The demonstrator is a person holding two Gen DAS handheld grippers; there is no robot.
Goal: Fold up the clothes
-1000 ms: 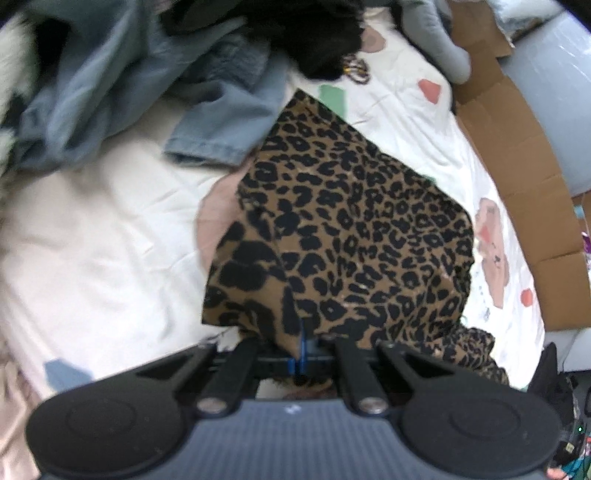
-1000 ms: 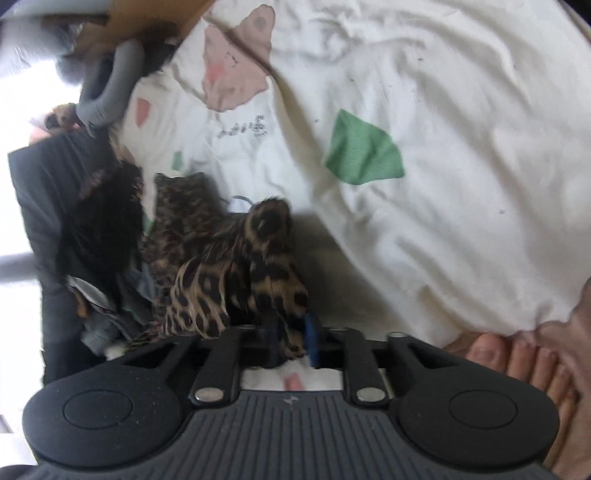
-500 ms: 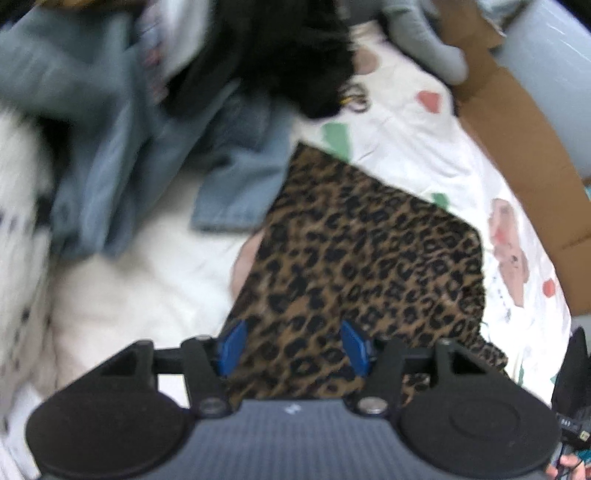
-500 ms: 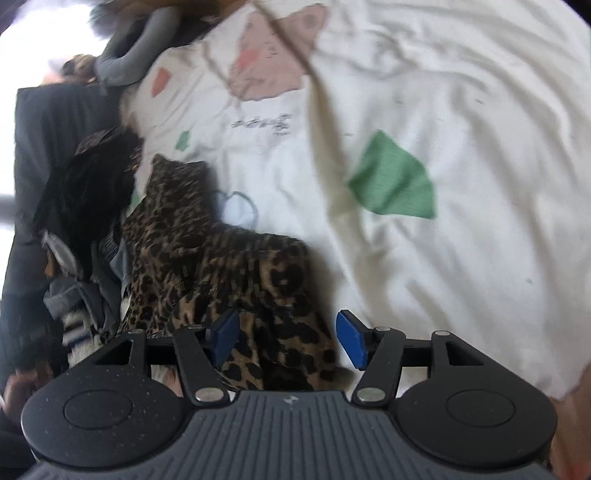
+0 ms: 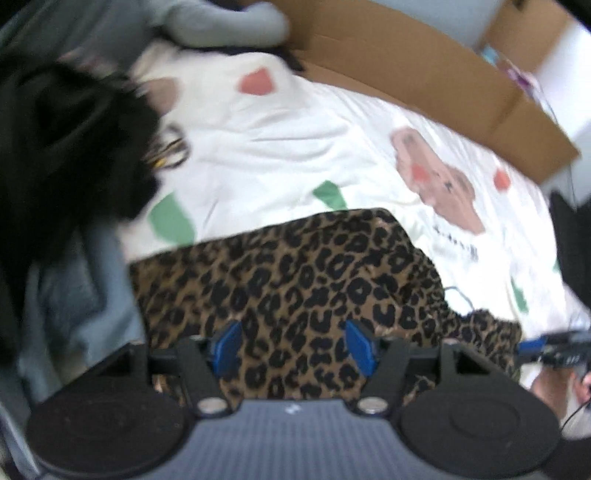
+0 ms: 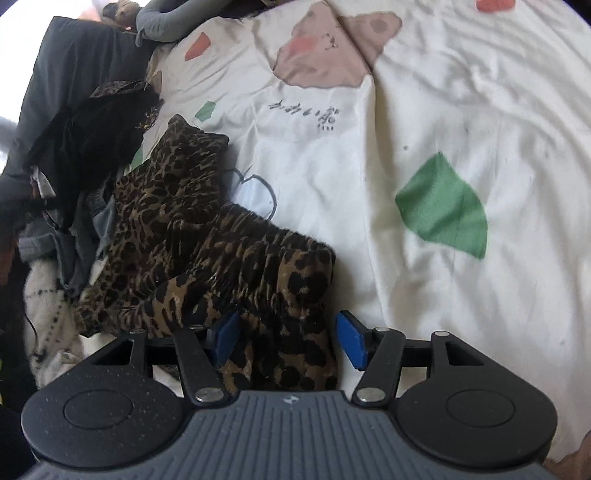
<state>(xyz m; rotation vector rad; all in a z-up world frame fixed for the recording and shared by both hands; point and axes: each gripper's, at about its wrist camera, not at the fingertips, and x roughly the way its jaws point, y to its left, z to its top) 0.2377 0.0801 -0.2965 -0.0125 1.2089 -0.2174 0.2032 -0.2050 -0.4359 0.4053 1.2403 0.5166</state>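
Item one, leopard-print garment (image 5: 295, 280): we find it spread on the bed, over a cream bedsheet (image 5: 280, 147) printed with pink bear faces, green leaves and red spots. In the left wrist view its near edge runs under the left gripper (image 5: 291, 347). The jaws there are opening, blue pads set apart, the cloth lying below and between them with neither pad pressing on it.

In the right wrist view we note the same garment (image 6: 207, 236) bunched into gathered folds at the near left. The right gripper (image 6: 288, 338) stands with jaws apart. The left pad is just beside or against a fold, we cannot tell which; the right pad is clear of the cloth, over bare sheet.

Item two, writing: a short line of dark handwritten-style characters (image 6: 306, 112) sits under the bear face (image 6: 325, 44) on the sheet; we cannot read them.

Item three, surroundings: a heap of black clothing (image 5: 66, 147) and blue denim (image 5: 74, 295) at the left, a grey sleeve (image 5: 221, 26) at the far end, and flattened cardboard (image 5: 424, 74) along the far right edge of the bed.
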